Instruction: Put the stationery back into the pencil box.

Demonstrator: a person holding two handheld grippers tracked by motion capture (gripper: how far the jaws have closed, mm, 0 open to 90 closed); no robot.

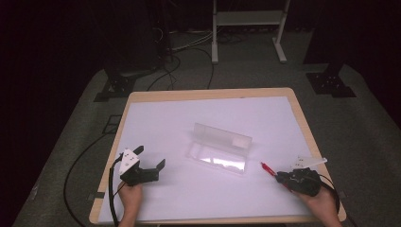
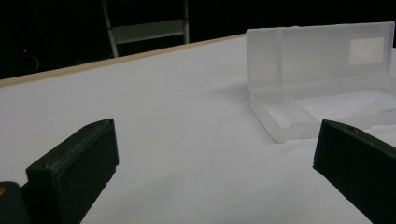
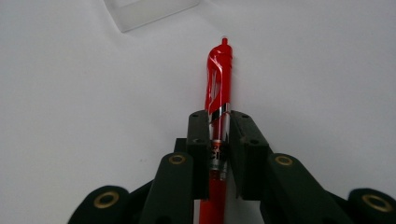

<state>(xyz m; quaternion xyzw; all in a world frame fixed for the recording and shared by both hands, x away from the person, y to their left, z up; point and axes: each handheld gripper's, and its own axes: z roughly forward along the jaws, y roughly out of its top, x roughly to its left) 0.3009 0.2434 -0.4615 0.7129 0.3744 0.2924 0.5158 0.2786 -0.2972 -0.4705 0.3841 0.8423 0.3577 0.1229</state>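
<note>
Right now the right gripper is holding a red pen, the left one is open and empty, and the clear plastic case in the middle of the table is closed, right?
Not quite: the clear case is open, its lid standing up, as the left gripper view shows. The right gripper does hold the red pen, and the left gripper is open and empty.

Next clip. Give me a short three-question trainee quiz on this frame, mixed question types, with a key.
1. True or false: the left gripper is clamped on the clear plastic case.
2. Which item is the right gripper holding? A) red pen B) white card C) case lid
3. Fill in: the case's lid stands ____.

Key:
1. False. Its jaws are spread wide over the bare white table, and the case lies apart from them.
2. A. The jaws press on both sides of the red pen, whose clip end points toward the case.
3. Open; it stands up behind the tray.
</note>
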